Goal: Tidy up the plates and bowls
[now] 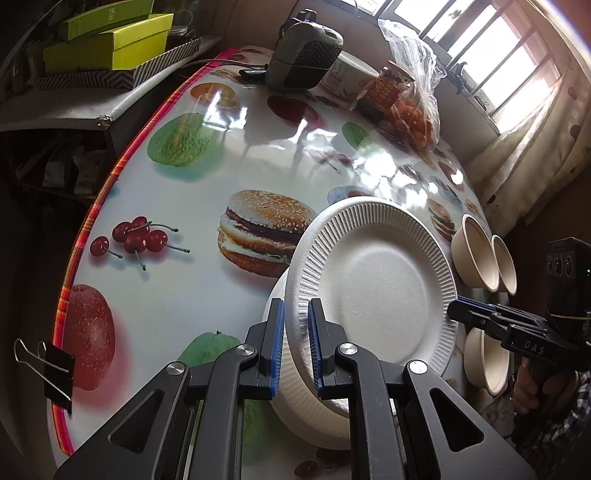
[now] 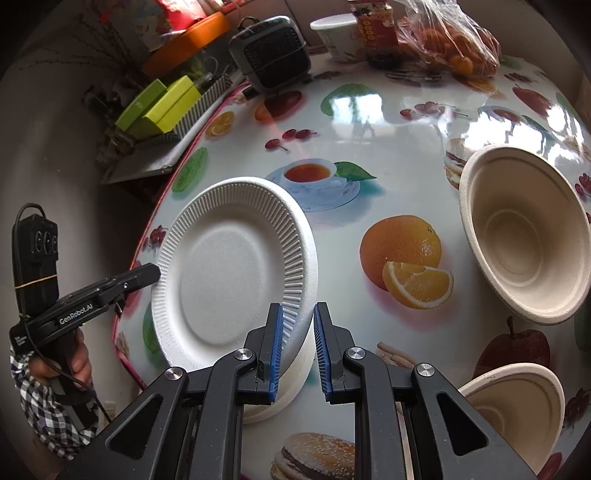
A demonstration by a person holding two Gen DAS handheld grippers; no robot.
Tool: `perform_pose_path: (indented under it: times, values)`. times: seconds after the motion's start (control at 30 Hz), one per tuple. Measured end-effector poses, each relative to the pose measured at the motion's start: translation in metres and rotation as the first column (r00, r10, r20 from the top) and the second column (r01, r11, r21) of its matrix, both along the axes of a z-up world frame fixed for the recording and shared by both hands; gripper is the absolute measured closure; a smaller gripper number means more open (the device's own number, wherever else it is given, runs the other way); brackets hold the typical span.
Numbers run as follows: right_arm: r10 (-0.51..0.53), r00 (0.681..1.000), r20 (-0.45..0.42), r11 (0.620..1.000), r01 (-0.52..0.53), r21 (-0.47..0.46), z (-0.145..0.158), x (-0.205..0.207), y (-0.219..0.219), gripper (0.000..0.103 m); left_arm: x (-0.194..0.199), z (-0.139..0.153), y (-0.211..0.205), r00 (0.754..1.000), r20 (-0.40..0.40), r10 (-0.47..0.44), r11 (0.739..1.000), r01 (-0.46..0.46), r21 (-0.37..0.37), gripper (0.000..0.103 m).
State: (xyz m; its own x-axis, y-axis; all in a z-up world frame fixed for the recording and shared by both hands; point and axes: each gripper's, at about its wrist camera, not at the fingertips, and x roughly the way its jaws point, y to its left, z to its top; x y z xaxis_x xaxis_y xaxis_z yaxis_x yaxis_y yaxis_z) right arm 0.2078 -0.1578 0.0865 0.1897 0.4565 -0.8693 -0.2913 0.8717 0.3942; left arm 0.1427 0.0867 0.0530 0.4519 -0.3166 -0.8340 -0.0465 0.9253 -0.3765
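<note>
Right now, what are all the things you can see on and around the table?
plates: a stack, white, near table edge, top one tilted
bowls: at least two, beige, right of the plates
tablecloth: one, glossy white with fruit and burger prints, covers the table
fan: one, grey, far edge
cup: one, white, far edge
jar: one, orange label, beside the cup
bag: one, clear plastic with orange food, far edge
boxes: several, lime green, shelf beside the table
clip: one, black, on the table rim
left tongs: black with blue pads, either side of the plate rim
right tongs: black with blue pads, open at the opposite rim
</note>
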Motion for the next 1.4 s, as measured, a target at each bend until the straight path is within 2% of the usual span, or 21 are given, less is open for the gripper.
perform_pose_path:
  times: [0.77, 1.4]
  values:
    - [0.025, 0.999, -0.021, 0.999, -0.025, -0.031, -0.011, -0.017, 0.01, 0.086, -0.013, -0.019, 0.003, 0.999, -0.042, -0.011, 1.0, 0.012, 0.002, 0.09]
    - [0.022, 1.0, -0.021, 0.999, -0.023, -0.039, -0.014, -0.017, 0.009, 0.084, -0.012, -0.021, 0.002, 0.999, -0.046, -0.018, 1.0, 0.018, -0.007, 0.088]
